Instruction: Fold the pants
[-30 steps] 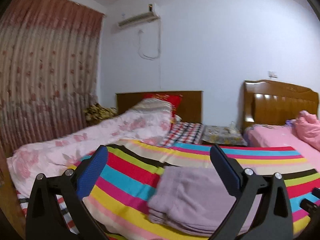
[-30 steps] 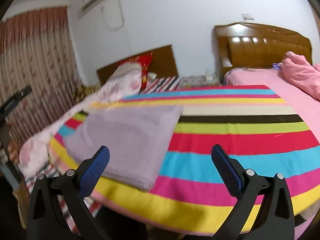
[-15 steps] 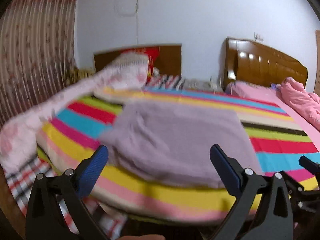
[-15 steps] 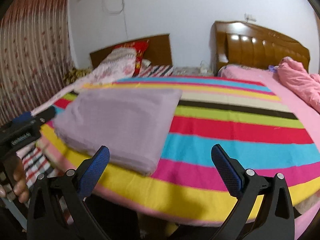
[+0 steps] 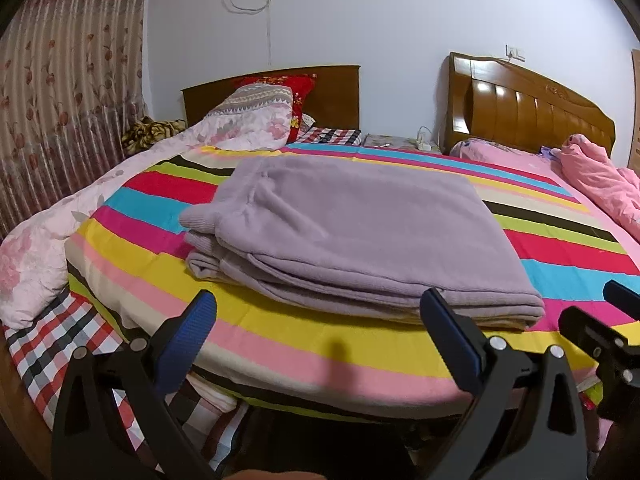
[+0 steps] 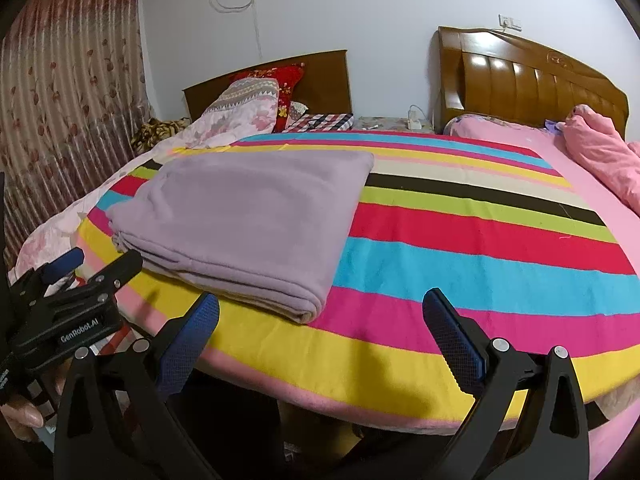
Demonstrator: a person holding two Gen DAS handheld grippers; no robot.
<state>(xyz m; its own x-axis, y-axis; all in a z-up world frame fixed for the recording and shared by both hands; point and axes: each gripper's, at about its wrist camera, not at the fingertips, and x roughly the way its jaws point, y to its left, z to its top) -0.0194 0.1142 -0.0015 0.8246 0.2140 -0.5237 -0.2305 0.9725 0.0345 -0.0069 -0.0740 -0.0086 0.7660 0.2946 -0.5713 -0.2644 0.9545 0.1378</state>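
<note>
On the striped blanket (image 5: 280,344), near its front edge, the lilac pants (image 5: 352,232) lie folded in a flat stack. My left gripper (image 5: 318,332) hangs just short of that edge, jaws wide apart and empty; my right gripper (image 6: 320,332) likewise, spread and holding nothing, right of the pants.
</note>
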